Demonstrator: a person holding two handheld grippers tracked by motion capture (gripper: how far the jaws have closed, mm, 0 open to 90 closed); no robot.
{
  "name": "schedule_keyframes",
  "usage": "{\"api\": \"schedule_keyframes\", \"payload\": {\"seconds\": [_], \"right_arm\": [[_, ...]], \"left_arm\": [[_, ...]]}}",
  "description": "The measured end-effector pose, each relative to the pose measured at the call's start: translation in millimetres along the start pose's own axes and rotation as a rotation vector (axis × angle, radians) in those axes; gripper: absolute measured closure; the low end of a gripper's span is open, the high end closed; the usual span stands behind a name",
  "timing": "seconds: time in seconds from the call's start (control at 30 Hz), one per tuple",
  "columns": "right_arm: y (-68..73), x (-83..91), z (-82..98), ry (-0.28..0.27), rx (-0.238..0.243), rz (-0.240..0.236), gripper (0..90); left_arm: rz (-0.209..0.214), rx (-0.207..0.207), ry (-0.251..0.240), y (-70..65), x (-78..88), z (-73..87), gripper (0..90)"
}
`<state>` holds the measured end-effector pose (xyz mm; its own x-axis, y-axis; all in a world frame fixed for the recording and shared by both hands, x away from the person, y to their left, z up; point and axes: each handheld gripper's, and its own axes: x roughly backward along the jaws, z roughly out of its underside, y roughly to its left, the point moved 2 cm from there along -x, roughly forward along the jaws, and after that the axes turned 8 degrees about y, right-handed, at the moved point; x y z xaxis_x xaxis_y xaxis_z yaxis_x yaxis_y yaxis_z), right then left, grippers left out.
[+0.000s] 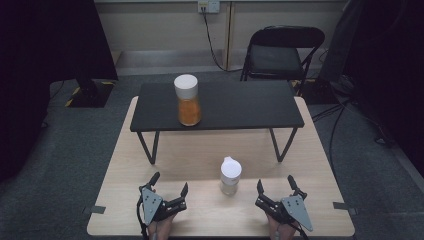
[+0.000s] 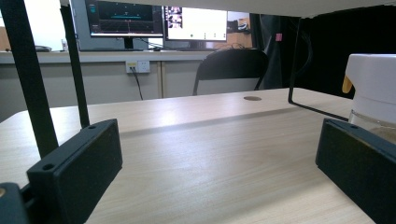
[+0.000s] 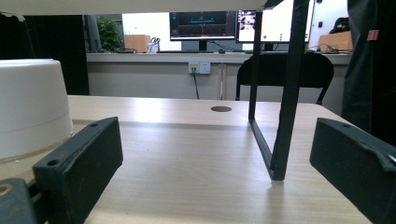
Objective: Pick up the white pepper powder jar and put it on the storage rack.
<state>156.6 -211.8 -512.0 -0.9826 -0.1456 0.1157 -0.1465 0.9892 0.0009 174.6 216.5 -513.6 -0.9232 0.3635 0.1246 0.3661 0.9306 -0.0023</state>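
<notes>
Both jaws wide and empty, the left hand-held gripper [image 1: 169, 183] and right hand-held gripper [image 1: 274, 183] flank a white-capped jar [image 1: 230, 175] upright on the bench [image 1: 200, 160]; a square, low grasp below the cap looks safest.

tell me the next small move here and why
Probably slide the right gripper left toward the clear jar. The jar stands upright on the table between both grippers, a little nearer the right one, and touches neither. Both sets of jaws are wide open and hold nothing, and the left gripper rests farther off.
</notes>
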Motion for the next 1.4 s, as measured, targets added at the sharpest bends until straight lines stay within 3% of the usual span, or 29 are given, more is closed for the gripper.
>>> {"api": "schedule_keyframes", "payload": {"seconds": [0.3, 0.73, 1.17, 1.4], "right_arm": [[5.7, 10.1, -5.0, -0.005, 0.008, -0.019, 0.1], [20.7, 21.4, -30.4, -0.028, 0.003, -0.105, 0.0], [37.9, 13.1, -51.9, -0.076, 0.014, -0.175, 0.0], [44.6, 5.9, -57.7, -0.07, 0.033, -0.202, 0.0]], "left_arm": [[0.001, 0.0, 0.0, 0.2, 0.0, 0.0, 0.0], [0.001, 0.0, 0.0, 0.0, 0.0, 0.0, 0.0], [0.002, 0.0, 0.0, 0.2, 0.0, 0.0, 0.0], [0.0, 0.0, 0.0, -0.1, 0.0, 0.0, 0.0]]}}
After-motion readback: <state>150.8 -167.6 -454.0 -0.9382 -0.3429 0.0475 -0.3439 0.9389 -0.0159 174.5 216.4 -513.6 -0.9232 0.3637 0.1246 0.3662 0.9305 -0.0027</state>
